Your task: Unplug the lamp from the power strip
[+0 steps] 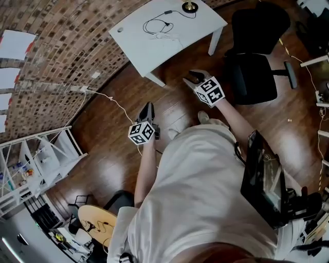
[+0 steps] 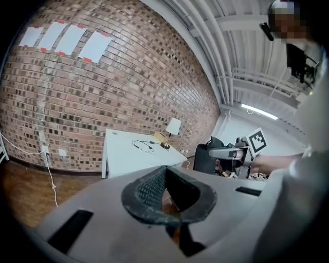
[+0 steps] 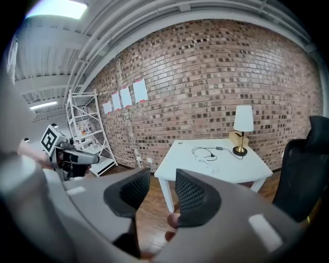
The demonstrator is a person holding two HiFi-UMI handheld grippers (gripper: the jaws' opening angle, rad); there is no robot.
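Note:
A lamp (image 3: 242, 126) with a white shade and brass base (image 1: 189, 6) stands at the far corner of a white table (image 1: 139, 43). Its black cord (image 1: 157, 24) loops across the tabletop to a small white strip (image 1: 167, 36); whether it is plugged in I cannot tell. Both grippers hang in the air over the wood floor, short of the table. My left gripper (image 1: 148, 106) has its jaws together with nothing between them (image 2: 163, 174). My right gripper (image 1: 193, 76) is closer to the table, open and empty (image 3: 162, 185).
A black office chair (image 1: 254, 56) stands right of the table. A white wire shelf (image 1: 36, 164) lines the brick wall at left. A white cable (image 1: 110, 100) runs from a wall socket across the floor.

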